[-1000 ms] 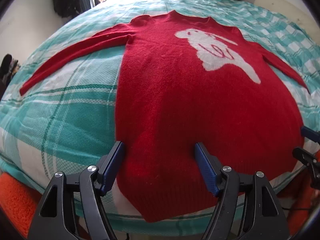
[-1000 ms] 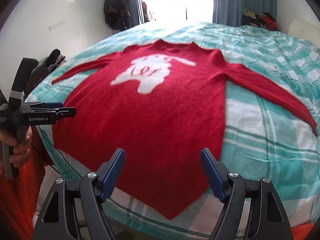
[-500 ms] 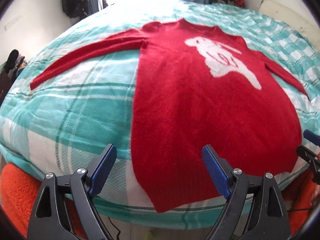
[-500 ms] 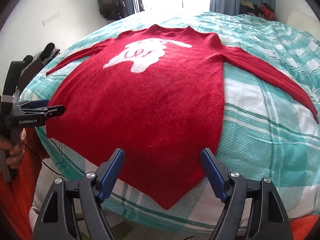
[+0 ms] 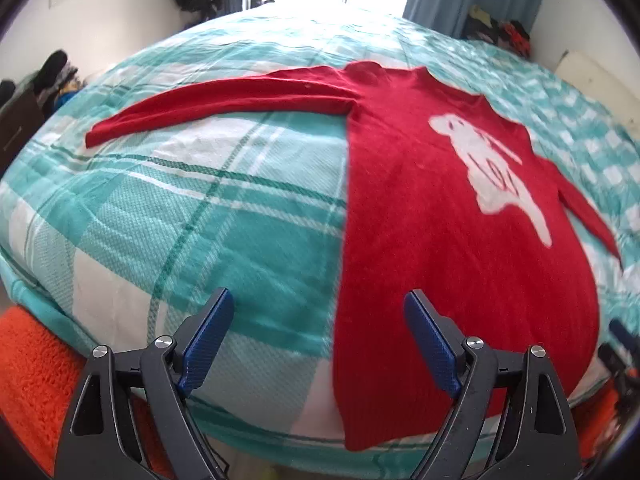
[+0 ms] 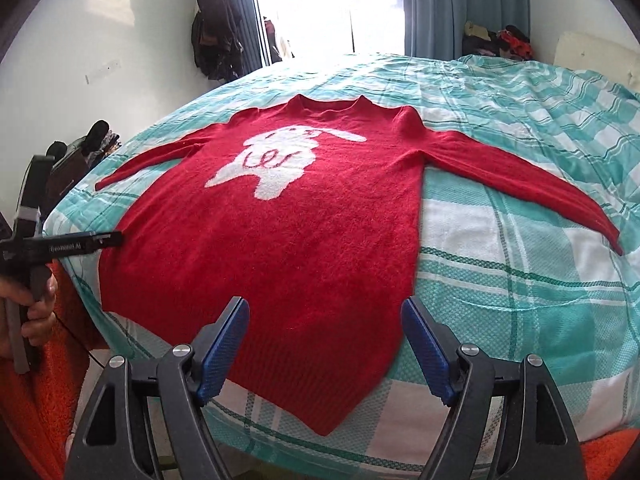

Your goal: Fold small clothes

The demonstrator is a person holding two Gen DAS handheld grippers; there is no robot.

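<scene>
A small red sweater [image 6: 304,236] with a white animal figure [image 6: 280,164] lies flat, face up, on the bed, both sleeves spread out. It also shows in the left wrist view [image 5: 440,232], with its left sleeve [image 5: 224,104] stretched across the cover. My left gripper [image 5: 318,336] is open and empty, above the bed edge just left of the sweater's hem. My right gripper [image 6: 324,340] is open and empty, over the hem's right corner. The left gripper also shows in the right wrist view [image 6: 80,245], beside the hem's left side.
The bed has a teal and white checked cover [image 5: 192,216]. An orange fuzzy fabric [image 5: 28,364] lies below the bed's near edge. Dark clothes hang on the wall [image 6: 212,28]. More clothes are piled by the far right wall [image 6: 496,40].
My left gripper has moved left, from over the hem to beside it. My right gripper has pulled back a little. Both stay open and the sweater has not moved.
</scene>
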